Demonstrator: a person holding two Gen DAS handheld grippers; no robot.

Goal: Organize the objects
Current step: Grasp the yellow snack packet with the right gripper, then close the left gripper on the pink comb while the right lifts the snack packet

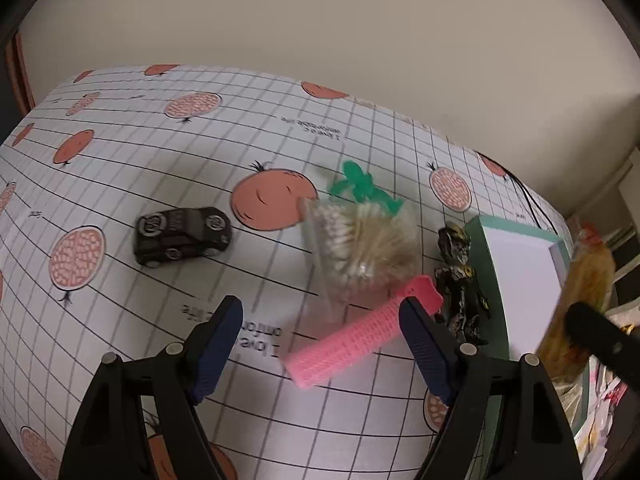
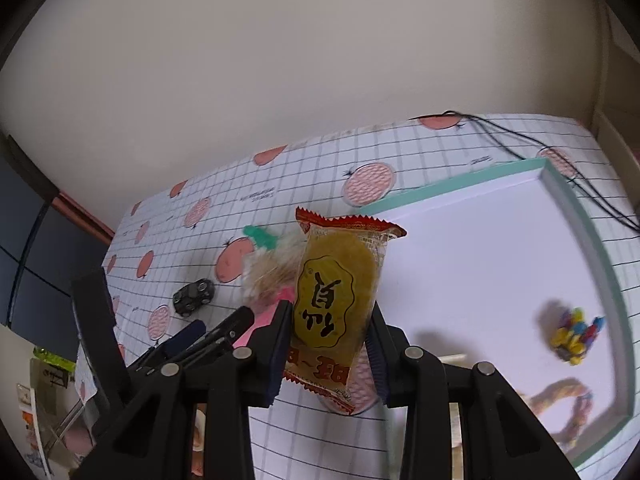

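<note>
My right gripper (image 2: 331,312) is shut on a yellow snack packet (image 2: 336,280) with red crimped ends, held upright in the air over the near-left edge of a white tray with a teal rim (image 2: 580,220). The same packet (image 1: 584,280) shows at the right of the left wrist view. My left gripper (image 1: 320,312) stands open above the fruit-print tablecloth (image 1: 160,152), nothing between its fingers. Just ahead of it lie a pink ribbed roller (image 1: 352,340), a clear bag of cotton swabs (image 1: 360,240) and a green plastic piece (image 1: 360,186). A black toy car (image 1: 182,236) sits to the left.
A dark robot figurine (image 1: 460,276) lies against the tray's left wall (image 1: 484,248). Inside the tray are a small colourful toy (image 2: 576,334), a braided cord (image 2: 568,400) and a pale stick (image 2: 452,358). A black cable (image 2: 520,142) runs along the table's far edge by the wall.
</note>
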